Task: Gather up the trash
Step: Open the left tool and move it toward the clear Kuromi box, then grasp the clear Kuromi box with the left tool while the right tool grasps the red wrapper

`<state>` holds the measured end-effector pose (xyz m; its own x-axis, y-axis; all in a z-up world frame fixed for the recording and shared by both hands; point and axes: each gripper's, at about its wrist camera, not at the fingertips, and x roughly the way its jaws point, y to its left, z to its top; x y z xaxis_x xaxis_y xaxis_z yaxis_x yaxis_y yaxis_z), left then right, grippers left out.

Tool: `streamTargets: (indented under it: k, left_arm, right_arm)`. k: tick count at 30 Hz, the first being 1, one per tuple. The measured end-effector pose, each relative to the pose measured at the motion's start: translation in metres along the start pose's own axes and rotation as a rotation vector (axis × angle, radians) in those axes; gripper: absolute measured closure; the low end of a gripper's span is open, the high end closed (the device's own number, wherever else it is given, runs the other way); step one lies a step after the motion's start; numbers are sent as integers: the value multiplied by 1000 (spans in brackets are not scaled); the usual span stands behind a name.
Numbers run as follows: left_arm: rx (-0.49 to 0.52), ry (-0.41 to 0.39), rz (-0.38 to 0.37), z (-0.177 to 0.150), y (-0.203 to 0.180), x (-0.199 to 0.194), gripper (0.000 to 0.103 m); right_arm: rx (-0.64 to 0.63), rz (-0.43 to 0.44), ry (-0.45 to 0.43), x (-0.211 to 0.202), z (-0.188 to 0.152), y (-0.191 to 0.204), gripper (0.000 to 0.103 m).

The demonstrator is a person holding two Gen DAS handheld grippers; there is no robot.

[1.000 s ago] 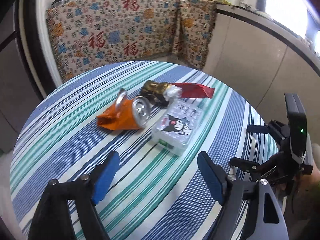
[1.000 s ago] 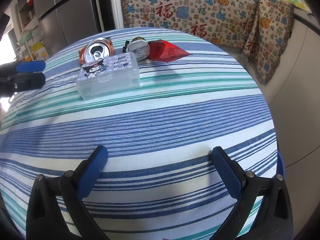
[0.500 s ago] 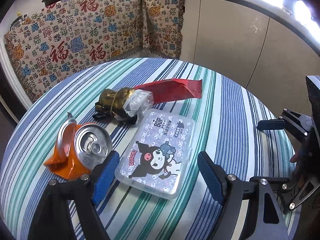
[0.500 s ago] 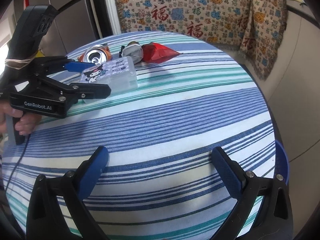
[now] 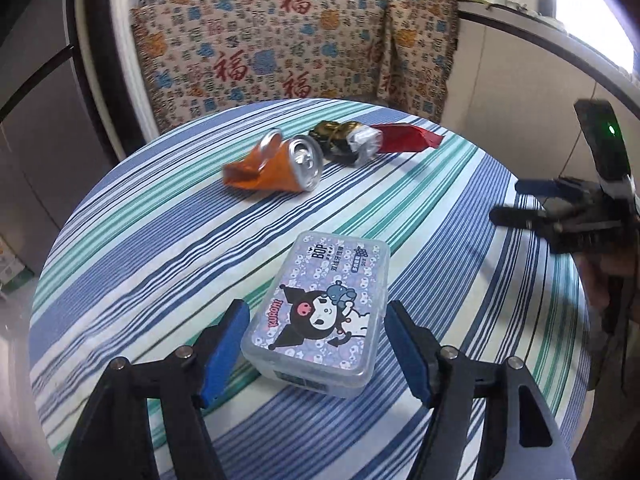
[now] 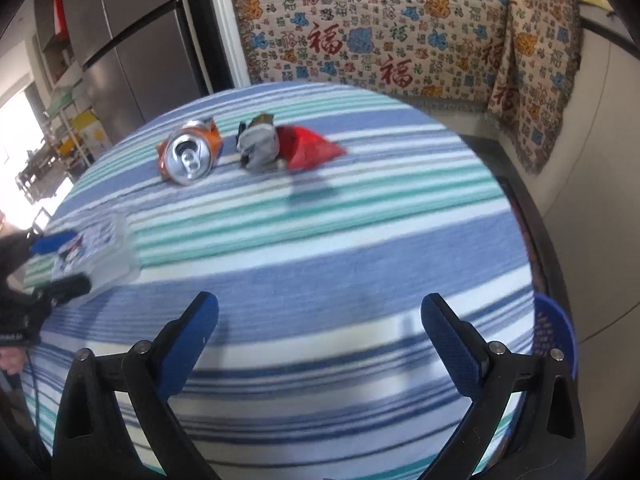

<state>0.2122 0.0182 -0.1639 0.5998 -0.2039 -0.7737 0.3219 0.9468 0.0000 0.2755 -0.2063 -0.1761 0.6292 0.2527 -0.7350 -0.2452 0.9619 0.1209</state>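
Closing around the plastic box point(image 5: 320, 316) without touching, the left tongs point(image 5: 316, 344) straddle it; right tongs point(image 6: 320, 340) gape wide, empty.

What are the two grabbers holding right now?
Nothing yet. The left gripper is closing around the cartoon plastic box, its long sides between the pads. The right gripper is empty.

Plastic box point(image 5: 318, 312) lid: "BOP" plus small Chinese print, too small to read; red word along cartoon edge, unclear. Patterned cloth point(image 6: 384, 36) behind table: repeated red "福" chars
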Motion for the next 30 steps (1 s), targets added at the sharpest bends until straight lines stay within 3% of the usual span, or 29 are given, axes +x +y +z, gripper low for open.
streamTargets:
  k: [3, 5, 7, 9, 11, 16, 20, 24, 25, 26, 27, 28, 30]
  left_arm:
    - [-31, 5, -42, -5, 4, -7, 30]
    - [-4, 12, -43, -3, 0, -3, 29]
    - [35, 23, -30, -2, -6, 4, 28]
    - [68, 40, -15, -3, -11, 12, 28]
    - [85, 38, -2, -4, -13, 17, 28]
    - [5, 33, 2, -10, -1, 19, 28]
    - [-143, 35, 82, -14, 18, 17, 28]
    - [-235, 19, 128, -21, 30, 11, 28]
    - [-239, 24, 123, -24, 31, 11, 28]
    - [-237, 38, 118, -26, 32, 13, 28]
    - [-223, 42, 122, -29, 31, 13, 28]
    - [-200, 40, 136, -31, 28, 12, 26]
    - [-152, 54, 154, -36, 24, 12, 24]
  right_arm:
    - [-87, 22, 12, 11, 57, -1, 11]
    - [-162, 72, 91, 32, 89, 7, 25]
    - [-237, 103, 186, 56, 109, 19, 31]
    - [-306, 80, 253, 76, 117, 29, 44]
    - [-327, 56, 287, 91, 118, 33, 89]
    - [-214, 8, 269, 84, 95, 15, 90]
    - [-126, -59, 222, 49, 56, 9, 90]
    - [-76, 15, 160, 16, 14, 31, 85]
    - [-62, 24, 140, 12, 7, 34, 74]
    - [-46, 29, 131, 9, -1, 37, 43]
    - [-31, 24, 125, 7, -8, 38, 29]
    - [-23, 11, 114, 5, -15, 40, 20]
    - [-39, -7, 134, 8, -26, 44, 20]
